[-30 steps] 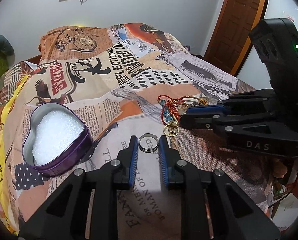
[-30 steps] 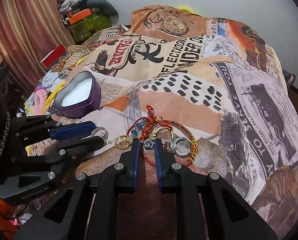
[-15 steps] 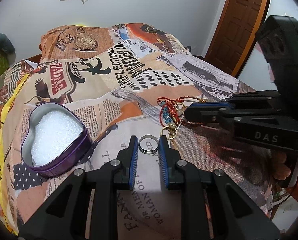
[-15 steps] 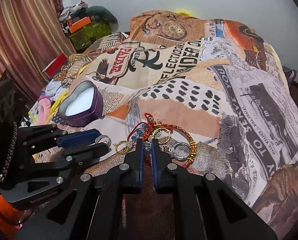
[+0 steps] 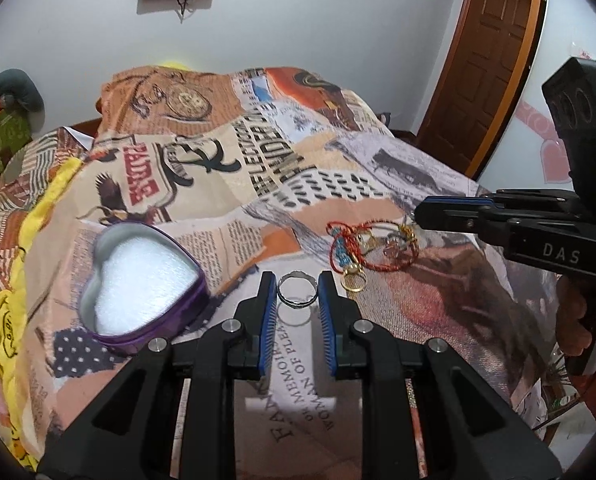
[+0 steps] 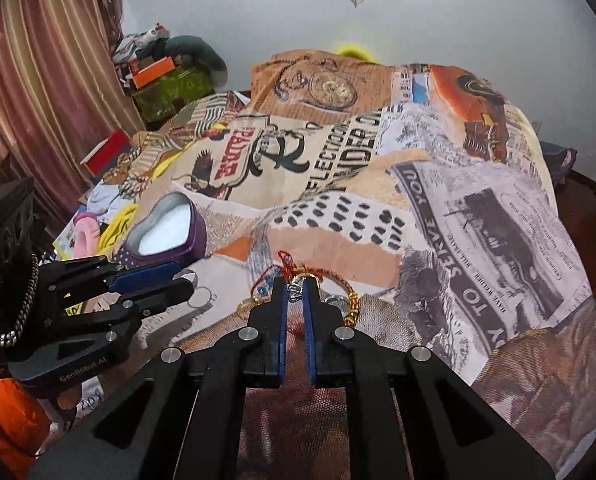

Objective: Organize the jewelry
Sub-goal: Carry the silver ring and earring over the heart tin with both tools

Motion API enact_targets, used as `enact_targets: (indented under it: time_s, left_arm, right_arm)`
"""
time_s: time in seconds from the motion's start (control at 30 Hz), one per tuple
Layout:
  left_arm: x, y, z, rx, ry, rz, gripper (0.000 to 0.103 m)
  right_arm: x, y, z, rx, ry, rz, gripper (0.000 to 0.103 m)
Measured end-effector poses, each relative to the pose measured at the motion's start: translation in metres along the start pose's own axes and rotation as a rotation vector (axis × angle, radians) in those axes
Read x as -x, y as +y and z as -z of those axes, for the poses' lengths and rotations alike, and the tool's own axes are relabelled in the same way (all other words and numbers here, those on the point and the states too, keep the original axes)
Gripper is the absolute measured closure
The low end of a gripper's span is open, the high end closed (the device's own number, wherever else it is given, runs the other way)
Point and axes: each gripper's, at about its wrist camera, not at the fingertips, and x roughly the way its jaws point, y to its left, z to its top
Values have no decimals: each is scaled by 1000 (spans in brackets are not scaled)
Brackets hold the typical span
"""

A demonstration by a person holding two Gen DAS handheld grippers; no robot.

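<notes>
Left gripper point(image 5: 298, 290) level, pinching silver ring point(image 5: 297, 290), right gripper point(image 6: 295, 294) pinching small ring point(image 6: 294, 292) above bedspread point(image 6: 437, 208)

Purple heart tin point(image 5: 146, 280), white lining; ring point(image 5: 297, 290) seemingly silver.

Both tongs, left point(image 5: 298, 294) and right point(image 6: 294, 295), are black plastic with blue ribbed pads point(image 5: 268, 316) and silver screws point(image 5: 232, 325); the right's side reads "DAS".

Open bedspread point(image 5: 226, 236) between tin point(image 5: 142, 284) and jewelry pile point(image 5: 369, 246). Right gripper point(image 5: 417, 213) hangs over pile's right side; far half of bed is free.
</notes>
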Motion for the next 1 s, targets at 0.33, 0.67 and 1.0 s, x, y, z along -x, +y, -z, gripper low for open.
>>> enact_targets:
  time_s: [0.33,0.67,1.0]
  left_arm:
    - [34,16,-10,16,-82,-54,83]
    - [68,46,-14,52,-152,-117,83]
    - [86,78,-9,91,-180,-179,83]
  right_arm:
    - [16,25,-18,29,-80,-15,96]
    - [17,58,-37,64,-134,-57,96]
    - [1,92,-55,102,-143,-118,96]
